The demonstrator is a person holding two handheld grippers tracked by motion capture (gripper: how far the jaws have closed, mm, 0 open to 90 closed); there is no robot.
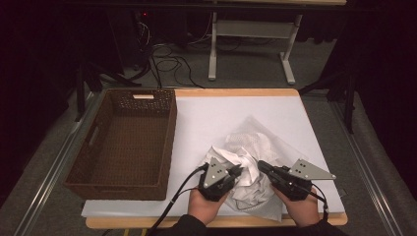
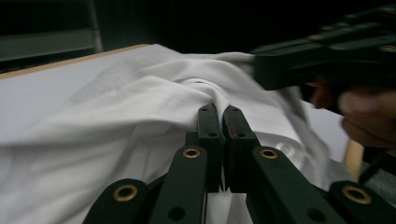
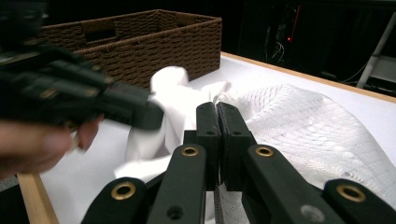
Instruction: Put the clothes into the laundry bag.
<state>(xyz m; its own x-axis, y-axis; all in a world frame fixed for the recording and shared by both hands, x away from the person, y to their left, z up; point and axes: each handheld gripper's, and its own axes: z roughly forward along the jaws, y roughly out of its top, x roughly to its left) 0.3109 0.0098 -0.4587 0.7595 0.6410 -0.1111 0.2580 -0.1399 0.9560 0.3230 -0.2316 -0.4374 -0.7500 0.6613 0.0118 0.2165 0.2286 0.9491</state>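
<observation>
Your left tool (image 2: 219, 109) is clamped on a fold of the white cloth (image 1: 251, 152); your right tool (image 3: 217, 106) is likewise pinched tight on it. The cloth lies crumpled on the counter (image 1: 206, 113), near its front edge, right of the wicker basket (image 1: 123, 142).

We see a light wooden table (image 1: 236, 92) with a white sheet (image 1: 206, 118) spread over most of its top, bare wood left along the far and near edges. On the sheet's left side sits a dark brown rectangular woven wicker basket (image 1: 167, 142), reaching from the far left corner almost to the near edge. A crumpled white cloth (image 1: 251, 147) lies on the sheet toward the near edge, right of the basket
</observation>
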